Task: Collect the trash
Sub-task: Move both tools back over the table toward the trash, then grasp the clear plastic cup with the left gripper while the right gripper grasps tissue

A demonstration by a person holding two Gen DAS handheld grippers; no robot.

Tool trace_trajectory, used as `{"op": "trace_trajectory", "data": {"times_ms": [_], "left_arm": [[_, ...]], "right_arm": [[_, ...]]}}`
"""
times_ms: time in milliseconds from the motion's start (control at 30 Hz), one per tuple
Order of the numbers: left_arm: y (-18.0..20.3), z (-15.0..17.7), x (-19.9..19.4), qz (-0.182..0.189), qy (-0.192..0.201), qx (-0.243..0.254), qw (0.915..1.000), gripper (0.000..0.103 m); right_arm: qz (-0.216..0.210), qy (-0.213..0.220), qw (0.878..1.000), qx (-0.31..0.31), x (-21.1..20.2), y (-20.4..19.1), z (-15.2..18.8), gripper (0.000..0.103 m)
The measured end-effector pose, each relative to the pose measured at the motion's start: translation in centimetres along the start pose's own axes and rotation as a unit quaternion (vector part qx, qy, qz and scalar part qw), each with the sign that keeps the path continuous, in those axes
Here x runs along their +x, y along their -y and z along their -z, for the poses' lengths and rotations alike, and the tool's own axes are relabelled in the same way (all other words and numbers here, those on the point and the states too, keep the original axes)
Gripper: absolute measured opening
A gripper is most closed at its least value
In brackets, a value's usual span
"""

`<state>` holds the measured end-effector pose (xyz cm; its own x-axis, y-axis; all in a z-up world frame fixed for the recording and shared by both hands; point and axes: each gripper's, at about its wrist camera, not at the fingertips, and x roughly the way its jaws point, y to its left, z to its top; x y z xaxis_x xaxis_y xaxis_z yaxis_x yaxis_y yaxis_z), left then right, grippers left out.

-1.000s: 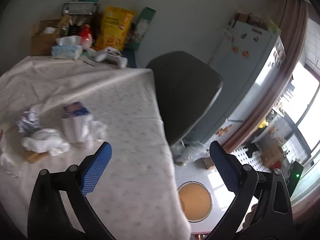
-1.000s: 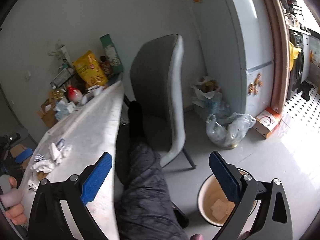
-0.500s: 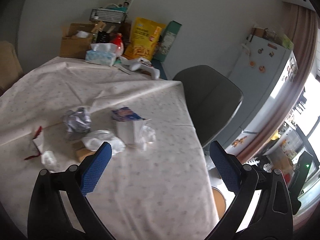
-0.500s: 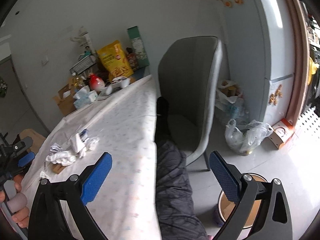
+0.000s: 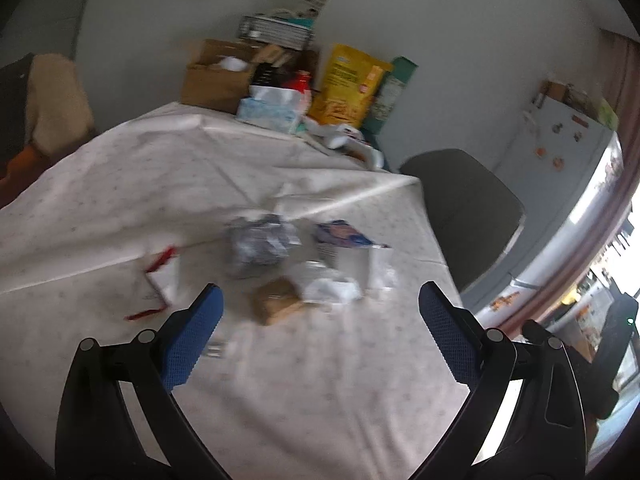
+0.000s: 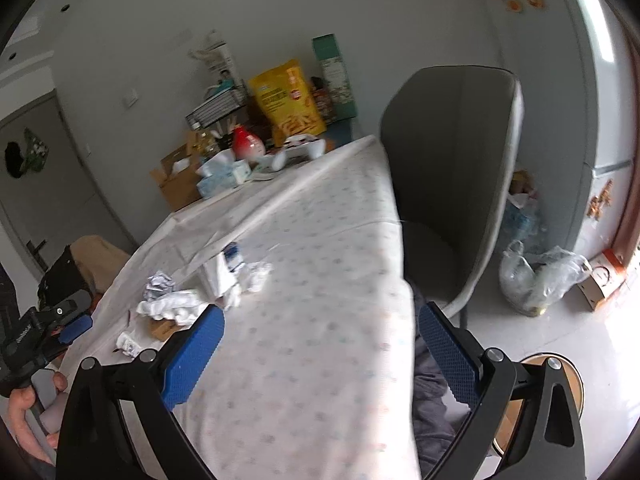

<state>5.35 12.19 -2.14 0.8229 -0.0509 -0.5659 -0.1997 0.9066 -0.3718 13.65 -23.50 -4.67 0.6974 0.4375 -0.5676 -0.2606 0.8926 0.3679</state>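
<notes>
Both grippers, left gripper (image 5: 320, 316) and right gripper (image 6: 320, 340), gape wide, empty; crumpled trash (image 5: 260, 246) beside tissue box (image 5: 270, 114).

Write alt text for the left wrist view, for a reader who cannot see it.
The open left gripper hovers over a table in a pale tablecloth, aimed at a blurred cluster of trash: a crumpled foil ball, white tissue, a brown scrap and a red-edged wrapper. Boxes and a yellow bag line the far wall; a grey chair stands at right.

Scattered mid-table: crumpled grey foil ball (image 5: 258, 245), white tissue wad (image 5: 330, 289), small brown carton (image 5: 277, 300) touching it, blue-printed wrapper (image 5: 342, 236), red-edged packet (image 5: 158, 283).
</notes>
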Motion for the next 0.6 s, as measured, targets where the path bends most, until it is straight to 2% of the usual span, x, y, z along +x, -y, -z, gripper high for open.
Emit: {"op": "trace_trajectory", "data": {"times_ms": [33, 200, 333, 400, 433, 500, 600], "left_arm": [[-1.0, -0.2, -0.1, -0.004, 0.001, -0.011, 0.9999, 0.095], [-4.2, -0.3, 0.2, -0.024, -0.006, -0.045, 0.9987, 0.073], [-5.0, 0.3, 1.7, -0.039, -0.029, -0.052, 0.9975, 0.060], [-4.8, 0.8, 2.7, -0.049, -0.043, -0.045, 0.9969, 0.048], [-4.7, 1.1, 3.3, -0.054, -0.051, -0.042, 0.9963, 0.046], [-4.1, 1.5, 3.6, -0.078, -0.042, -0.024, 0.9958, 0.045], [-3.3, 1.7, 4.0, -0.120, -0.038, 0.001, 0.9920, 0.050]], "right_arm": [[-0.003, -0.002, 1.000, -0.001, 0.1, -0.2, 0.1, 0.095], [-0.018, -0.015, 1.000, -0.006, 1.4, -1.7, 0.4, 0.095], [-0.031, -0.018, 0.999, -0.007, 2.1, -2.1, 0.6, 0.095], [-0.034, -0.025, 0.999, -0.004, 2.6, -2.1, 0.9, 0.095], [-0.035, -0.030, 0.999, -0.001, 3.0, -2.0, 1.1, 0.095], [-0.036, -0.040, 0.999, 0.002, 3.7, -1.9, 1.4, 0.095], [-0.043, -0.053, 0.998, 0.001, 4.5, -2.1, 1.8, 0.093]]}}
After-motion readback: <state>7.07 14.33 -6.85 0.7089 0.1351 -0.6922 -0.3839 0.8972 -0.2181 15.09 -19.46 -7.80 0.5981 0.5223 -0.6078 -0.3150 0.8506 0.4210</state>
